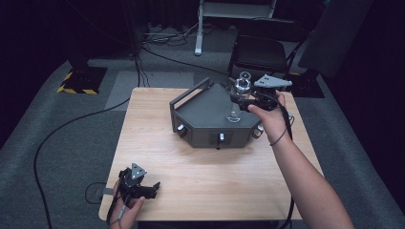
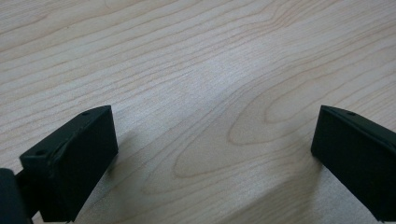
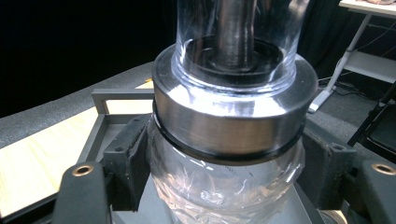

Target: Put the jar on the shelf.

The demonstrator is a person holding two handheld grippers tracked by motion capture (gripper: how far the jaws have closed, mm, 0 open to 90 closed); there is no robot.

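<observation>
Standing upright, glass cylinder [image 3: 233, 154], clamped in right gripper [image 1: 246, 100] jaws

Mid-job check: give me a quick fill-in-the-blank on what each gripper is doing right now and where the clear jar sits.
1. The right gripper is shut on the clear ____ with a metal band.
2. The left gripper has its jaws ____, with nothing between them.
3. The jar is held above the dark grey ____ with knobs on its front.
4. The left gripper rests near the table's ____ edge in the high view.

Missing words: jar; open; box; bottom

The box is at.
</observation>
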